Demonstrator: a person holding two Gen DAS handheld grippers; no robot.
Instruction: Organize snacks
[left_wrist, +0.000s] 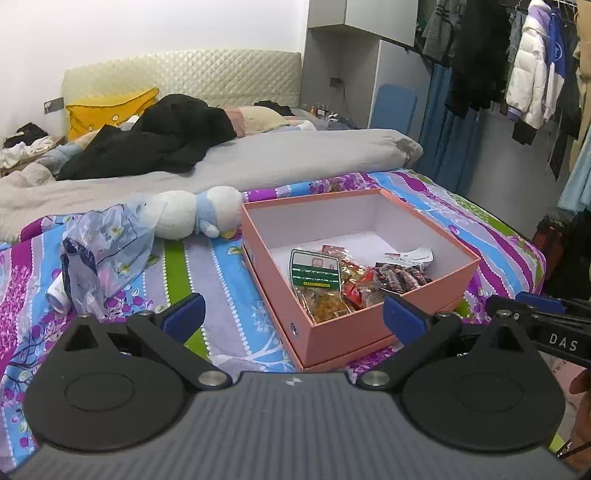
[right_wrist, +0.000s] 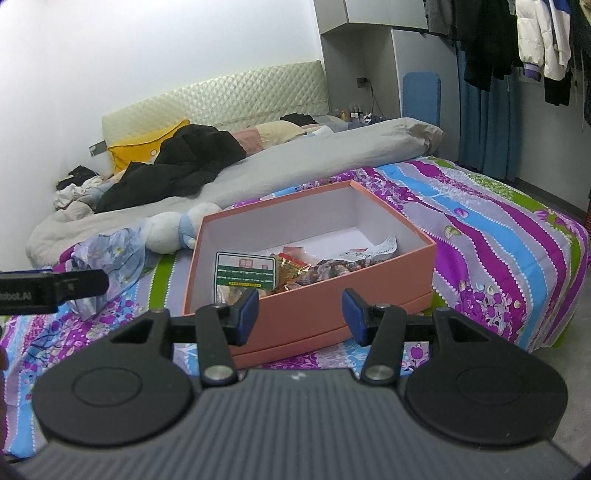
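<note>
Brightness: both views evenly lit, soft indoor light, no hard shadows.
Glare: the wall (left_wrist: 147, 26) at upper left is washed out to near white in both views; it shades to a bluish tint at the far left edge of the right wrist view.
Shadows: faint, soft shade inside the box (right_wrist: 388, 236) along its near wall.
Distortion: strong fisheye; the headboard (right_wrist: 221, 96) bows and the corners darken.
Focus: the middle is sharp; hanging clothes (left_wrist: 517, 66) at upper right look soft and smeared.
</note>
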